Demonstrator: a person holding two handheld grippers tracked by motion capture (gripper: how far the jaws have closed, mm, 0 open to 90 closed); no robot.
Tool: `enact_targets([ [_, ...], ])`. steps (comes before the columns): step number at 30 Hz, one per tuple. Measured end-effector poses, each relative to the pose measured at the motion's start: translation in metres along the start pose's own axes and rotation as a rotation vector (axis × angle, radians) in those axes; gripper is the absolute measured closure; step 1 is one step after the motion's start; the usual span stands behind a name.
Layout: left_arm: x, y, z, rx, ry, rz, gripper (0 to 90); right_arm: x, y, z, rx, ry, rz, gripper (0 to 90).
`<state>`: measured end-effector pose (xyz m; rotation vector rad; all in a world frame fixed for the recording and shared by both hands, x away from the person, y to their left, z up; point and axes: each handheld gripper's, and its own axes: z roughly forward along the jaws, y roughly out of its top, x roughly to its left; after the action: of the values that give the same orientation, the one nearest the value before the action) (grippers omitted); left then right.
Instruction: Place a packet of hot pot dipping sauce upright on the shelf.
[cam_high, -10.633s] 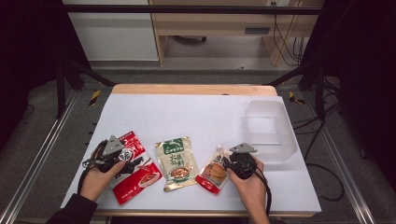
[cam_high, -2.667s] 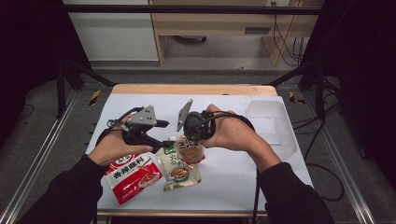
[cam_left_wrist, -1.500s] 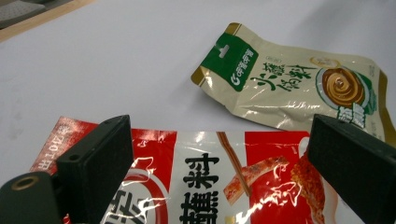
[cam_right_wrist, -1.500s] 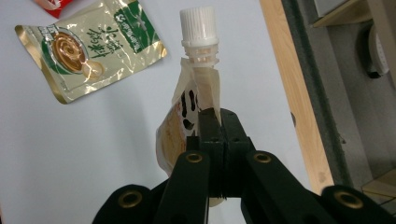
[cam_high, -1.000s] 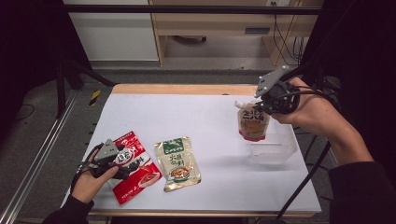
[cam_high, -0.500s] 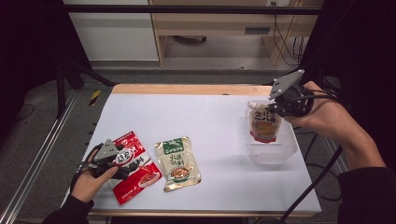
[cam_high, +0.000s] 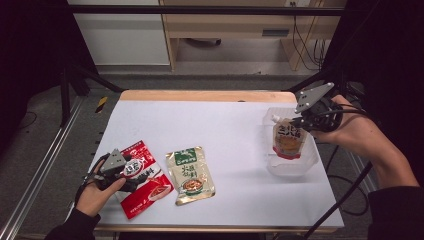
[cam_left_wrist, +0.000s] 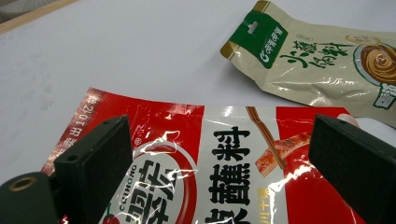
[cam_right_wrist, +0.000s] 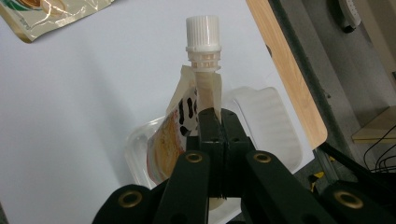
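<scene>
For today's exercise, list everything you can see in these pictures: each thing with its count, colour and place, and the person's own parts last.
Spouted pouch: one, beige and orange with a white cap, hanging over the clear tub.
Clear tub: one, see-through plastic, right side of the table.
Red sachet: one, red and white, lying front left.
Beige sachet: one, beige with green top, lying beside the red one.
Table: one, white top, wooden far edge.
Left gripper: black fingers wide apart over the red sachet.
Right gripper: black fingers clamped on the spouted pouch below its cap.

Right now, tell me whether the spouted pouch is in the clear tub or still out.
Partly in: the spouted pouch hangs upright from the right gripper, its bottom inside the clear tub.
</scene>
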<state>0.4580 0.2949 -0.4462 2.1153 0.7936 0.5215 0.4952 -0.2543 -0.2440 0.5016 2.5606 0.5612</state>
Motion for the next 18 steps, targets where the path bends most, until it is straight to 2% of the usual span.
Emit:
enact_targets([
  [18,0.0,-0.001,0.002,0.009,-0.006,0.002,6.2,0.006,-0.012,0.007,-0.024,0.045,0.012,90.0],
])
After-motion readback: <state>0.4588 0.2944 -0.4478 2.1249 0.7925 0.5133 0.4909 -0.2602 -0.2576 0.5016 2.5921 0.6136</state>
